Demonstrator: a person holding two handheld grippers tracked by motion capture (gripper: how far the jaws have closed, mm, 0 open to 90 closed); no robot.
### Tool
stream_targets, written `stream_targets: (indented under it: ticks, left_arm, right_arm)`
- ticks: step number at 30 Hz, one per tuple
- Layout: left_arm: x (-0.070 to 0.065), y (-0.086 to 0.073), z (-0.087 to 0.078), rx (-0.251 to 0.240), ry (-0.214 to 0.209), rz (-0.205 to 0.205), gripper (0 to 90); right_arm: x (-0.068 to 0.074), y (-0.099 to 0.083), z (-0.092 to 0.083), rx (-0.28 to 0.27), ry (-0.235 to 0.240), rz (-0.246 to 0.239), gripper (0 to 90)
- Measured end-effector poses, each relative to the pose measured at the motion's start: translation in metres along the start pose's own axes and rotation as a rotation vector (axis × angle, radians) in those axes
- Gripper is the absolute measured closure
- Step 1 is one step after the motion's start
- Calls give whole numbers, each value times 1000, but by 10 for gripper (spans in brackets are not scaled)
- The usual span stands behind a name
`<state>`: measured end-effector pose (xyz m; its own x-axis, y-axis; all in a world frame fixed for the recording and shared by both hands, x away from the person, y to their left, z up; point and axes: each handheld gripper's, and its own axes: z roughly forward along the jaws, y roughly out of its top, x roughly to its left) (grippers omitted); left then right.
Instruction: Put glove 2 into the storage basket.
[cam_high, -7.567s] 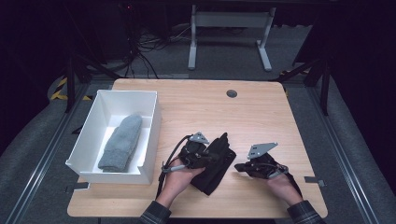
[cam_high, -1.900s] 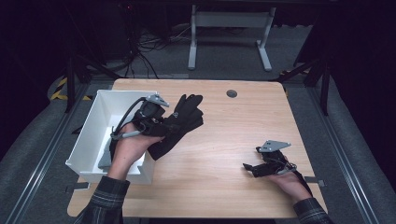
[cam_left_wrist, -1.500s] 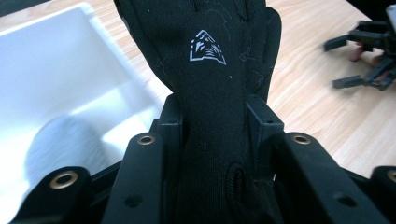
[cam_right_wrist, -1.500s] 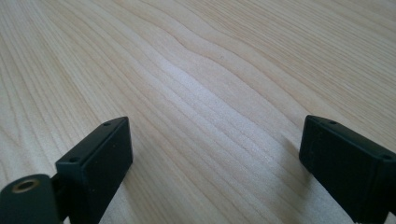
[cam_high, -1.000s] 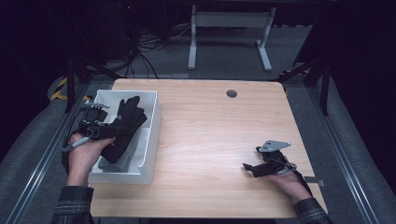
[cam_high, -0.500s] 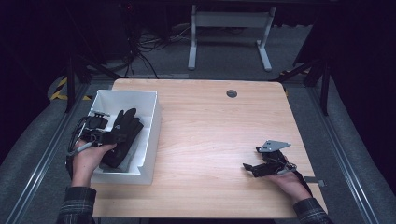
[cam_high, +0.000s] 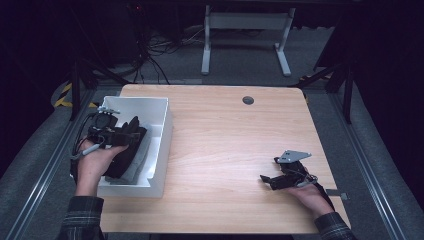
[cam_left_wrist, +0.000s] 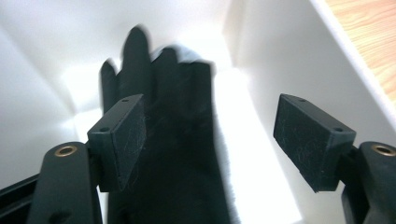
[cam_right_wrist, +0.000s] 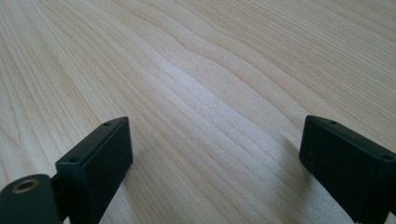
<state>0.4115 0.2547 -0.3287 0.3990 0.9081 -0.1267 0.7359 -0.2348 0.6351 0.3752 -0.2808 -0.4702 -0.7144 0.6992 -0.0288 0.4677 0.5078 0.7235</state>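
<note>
High view: black glove (cam_high: 126, 146) in white bin (cam_high: 162, 130), atop grey cloth (cam_high: 141, 156); left gripper (cam_high: 131, 136) over it; right gripper (cam_high: 266, 179) on table (cam_high: 230, 135).
Left gripper view: jaws spread, glove (cam_left_wrist: 173, 154) between.
Right gripper view: jaws spread over bare wood.

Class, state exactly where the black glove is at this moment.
In the high view the black glove lies inside the white bin at the table's left side, on a grey cloth, beneath the open left tool.
</note>
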Motion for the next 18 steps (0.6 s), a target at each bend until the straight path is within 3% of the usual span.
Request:
stream_targets:
  ticks: [10, 18]
  left_arm:
    - [-48, 18, -6, -58, -121, 102, 267]
    - [-77, 24, -2, -90, -201, 146, 267]
  right_arm:
    - [0, 0, 0, 0, 0, 0, 99]
    - [0, 0, 0, 0, -2, -1, 101]
